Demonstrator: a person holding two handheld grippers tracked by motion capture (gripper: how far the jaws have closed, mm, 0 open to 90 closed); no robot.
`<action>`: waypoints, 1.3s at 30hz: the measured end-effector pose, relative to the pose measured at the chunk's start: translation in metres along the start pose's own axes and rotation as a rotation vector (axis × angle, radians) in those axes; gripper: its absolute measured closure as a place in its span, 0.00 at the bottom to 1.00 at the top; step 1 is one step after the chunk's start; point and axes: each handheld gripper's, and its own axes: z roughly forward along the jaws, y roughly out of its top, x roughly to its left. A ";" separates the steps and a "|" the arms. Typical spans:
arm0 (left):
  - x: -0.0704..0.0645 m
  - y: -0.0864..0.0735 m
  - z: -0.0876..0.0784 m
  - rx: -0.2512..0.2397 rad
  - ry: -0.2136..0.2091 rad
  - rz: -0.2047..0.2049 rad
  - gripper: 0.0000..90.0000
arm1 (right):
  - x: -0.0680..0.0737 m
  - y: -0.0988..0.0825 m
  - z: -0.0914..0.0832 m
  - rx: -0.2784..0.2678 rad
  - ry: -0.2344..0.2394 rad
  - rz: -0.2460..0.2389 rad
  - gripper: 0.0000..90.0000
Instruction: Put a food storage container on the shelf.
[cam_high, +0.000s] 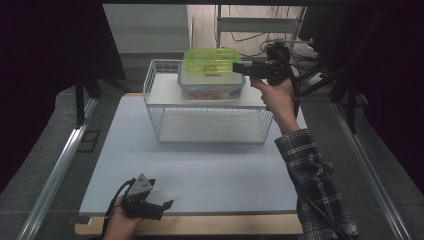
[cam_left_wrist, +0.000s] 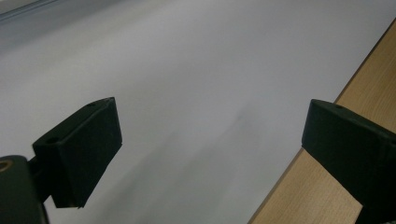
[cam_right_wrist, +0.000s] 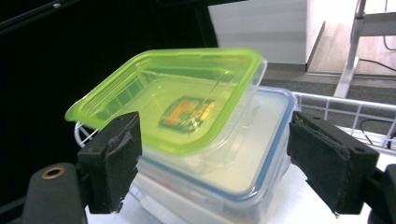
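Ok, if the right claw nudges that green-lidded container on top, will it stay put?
Probably not. The green-lidded container sits tilted on the blue-rimmed box, so it may slide or tip. It looks like thin clear plastic, nearly empty, so likely light. Its smooth lid may slip between the pads.

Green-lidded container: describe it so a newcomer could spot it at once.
Find the white wire basket rack at the far side of the table; on its top shelf sit two stacked food boxes. The green-lidded container is the upper one, resting on the clear box with a blue-edged lid, next to the right gripper. Its bright lime lid sets it apart.
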 end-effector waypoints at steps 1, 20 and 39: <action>0.000 0.000 0.000 0.000 0.001 0.000 0.05 | 0.001 -0.002 -0.001 0.000 0.005 -0.006 0.20; 0.000 0.000 0.001 -0.004 0.003 -0.001 0.05 | -0.001 -0.039 -0.022 -0.004 0.040 -0.072 0.13; 0.000 0.000 0.000 -0.010 -0.002 -0.001 0.05 | 0.004 -0.076 -0.031 0.038 0.046 -0.153 0.09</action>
